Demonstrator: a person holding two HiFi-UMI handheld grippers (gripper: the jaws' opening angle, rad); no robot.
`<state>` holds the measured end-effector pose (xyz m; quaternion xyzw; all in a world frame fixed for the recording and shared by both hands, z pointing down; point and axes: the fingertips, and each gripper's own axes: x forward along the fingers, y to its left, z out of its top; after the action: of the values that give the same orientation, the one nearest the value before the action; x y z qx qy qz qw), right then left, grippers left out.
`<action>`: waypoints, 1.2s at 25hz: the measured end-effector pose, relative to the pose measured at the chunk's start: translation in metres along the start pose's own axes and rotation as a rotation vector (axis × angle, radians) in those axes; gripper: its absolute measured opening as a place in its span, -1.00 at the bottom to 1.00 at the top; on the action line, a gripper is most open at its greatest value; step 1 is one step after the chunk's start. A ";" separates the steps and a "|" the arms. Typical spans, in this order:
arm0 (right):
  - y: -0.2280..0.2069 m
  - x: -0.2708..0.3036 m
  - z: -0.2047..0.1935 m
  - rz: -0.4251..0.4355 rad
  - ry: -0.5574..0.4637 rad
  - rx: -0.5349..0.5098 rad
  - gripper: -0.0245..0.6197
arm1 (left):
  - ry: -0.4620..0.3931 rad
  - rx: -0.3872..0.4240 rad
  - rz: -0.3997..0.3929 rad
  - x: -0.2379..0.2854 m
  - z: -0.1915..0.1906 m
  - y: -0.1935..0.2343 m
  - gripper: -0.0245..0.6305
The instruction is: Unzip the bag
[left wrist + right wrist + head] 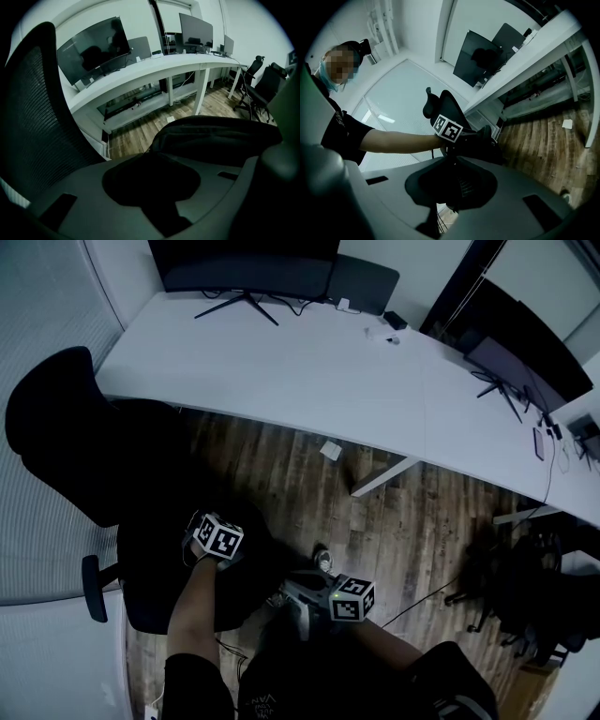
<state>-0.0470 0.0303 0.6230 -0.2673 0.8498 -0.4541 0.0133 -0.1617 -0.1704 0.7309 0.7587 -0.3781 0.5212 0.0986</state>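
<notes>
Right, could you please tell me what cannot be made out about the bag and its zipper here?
Zipper slider: right gripper view, lost in dark material inside the right gripper's shut jaws.
Outline of the bag: head view, black against the black chair.
What the left gripper pinches: left gripper view, black fabric fills its jaws.
How far the zipper is open: shown in no view.

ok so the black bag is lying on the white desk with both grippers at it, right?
Not right. The black bag isn't on the white desk; the head view shows it down at the black office chair. The left gripper and right gripper are both at it.
</notes>
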 end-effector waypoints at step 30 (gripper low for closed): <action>0.068 -0.122 0.005 0.010 -0.059 -0.159 -0.48 | -0.356 -0.176 0.222 -0.209 0.038 -0.090 -0.18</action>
<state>0.0284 0.1137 0.5403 -0.2764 0.8837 -0.3772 0.0196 -0.1089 -0.0302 0.5554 0.7809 -0.5147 0.3518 0.0383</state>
